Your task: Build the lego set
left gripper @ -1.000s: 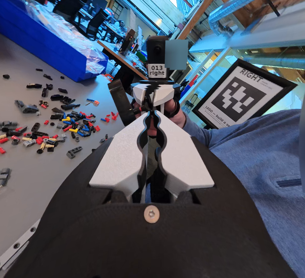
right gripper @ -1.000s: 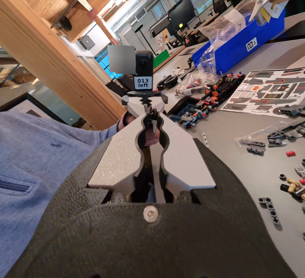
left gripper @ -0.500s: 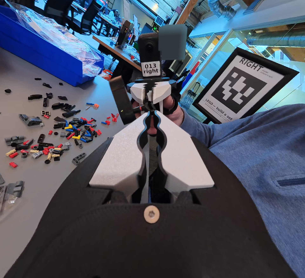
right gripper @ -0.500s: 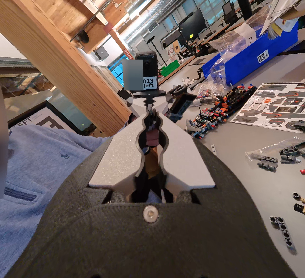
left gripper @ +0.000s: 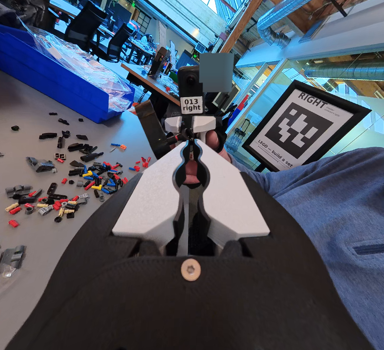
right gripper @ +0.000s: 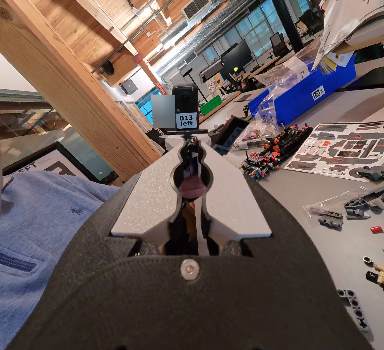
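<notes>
My two grippers face each other tip to tip above the grey table [left gripper: 41,246]. In the left wrist view my left gripper [left gripper: 190,144] is shut, and its tips touch a small black lego piece with a red-tipped pin [left gripper: 187,133]. I cannot tell if the left gripper grips a part of its own. The right gripper [left gripper: 188,127] beyond is shut on that black piece. In the right wrist view my right gripper [right gripper: 191,142] is closed on the dark piece [right gripper: 190,147]. The left gripper [right gripper: 187,135] sits just behind it.
Loose red, blue, yellow and black lego pieces [left gripper: 93,176] lie on the table, with a blue bin [left gripper: 52,78] of plastic bags behind. A partly built chassis [right gripper: 274,153], a sticker sheet [right gripper: 342,149], a black tray [right gripper: 232,132] and bagged grey pieces [right gripper: 353,209] show too. A framed sign [left gripper: 301,130] stands by a blue sleeve [left gripper: 311,205]. Both grippers' tips are close together, under 4 cm apart.
Both grippers stay shut and tip to tip. They have tilted and shifted a little, so the table and loose pieces sit differently in both views.
</notes>
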`<state>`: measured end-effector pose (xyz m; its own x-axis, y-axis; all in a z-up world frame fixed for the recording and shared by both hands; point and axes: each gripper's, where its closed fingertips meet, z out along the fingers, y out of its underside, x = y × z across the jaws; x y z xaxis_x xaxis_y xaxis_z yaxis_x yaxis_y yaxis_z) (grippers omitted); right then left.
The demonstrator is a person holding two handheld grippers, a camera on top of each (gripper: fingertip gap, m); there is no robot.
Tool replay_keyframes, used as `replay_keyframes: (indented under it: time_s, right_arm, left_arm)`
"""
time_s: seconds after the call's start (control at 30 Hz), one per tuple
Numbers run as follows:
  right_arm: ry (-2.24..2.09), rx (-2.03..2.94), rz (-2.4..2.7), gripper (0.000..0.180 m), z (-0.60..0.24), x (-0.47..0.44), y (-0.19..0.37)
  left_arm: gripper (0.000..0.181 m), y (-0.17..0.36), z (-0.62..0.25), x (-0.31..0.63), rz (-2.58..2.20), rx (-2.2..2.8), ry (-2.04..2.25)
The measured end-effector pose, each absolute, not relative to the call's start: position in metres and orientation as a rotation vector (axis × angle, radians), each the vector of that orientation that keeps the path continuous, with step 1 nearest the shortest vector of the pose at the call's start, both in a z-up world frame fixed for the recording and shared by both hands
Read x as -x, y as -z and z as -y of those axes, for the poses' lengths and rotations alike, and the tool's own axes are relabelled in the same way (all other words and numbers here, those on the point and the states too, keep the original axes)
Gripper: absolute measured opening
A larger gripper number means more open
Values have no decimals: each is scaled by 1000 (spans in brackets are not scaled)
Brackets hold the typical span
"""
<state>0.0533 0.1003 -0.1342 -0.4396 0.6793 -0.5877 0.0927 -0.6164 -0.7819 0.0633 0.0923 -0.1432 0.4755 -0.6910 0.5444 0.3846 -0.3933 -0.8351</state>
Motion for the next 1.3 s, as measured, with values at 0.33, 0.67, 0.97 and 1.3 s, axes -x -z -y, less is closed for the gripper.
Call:
replay_keyframes:
  time_s: [0.33, 0.67, 0.97, 1.3]
  right_arm:
    - [-2117, 1325, 1064, 6, -102, -54, 128]
    - [-2125, 1231, 1036, 7, -102, -57, 120]
    - [-2119, 1201, 1026, 7, -103, -59, 121]
    - [-2131, 1191, 1003, 8, -104, -60, 119]
  left_arm:
    - [0, 136, -95, -64, -258, 1526, 1169]
    - [0, 129, -96, -68, -240, 1460, 1182]
    - [0, 129, -98, -71, -228, 1454, 1189]
    - [0, 127, -99, -72, -228, 1445, 1161]
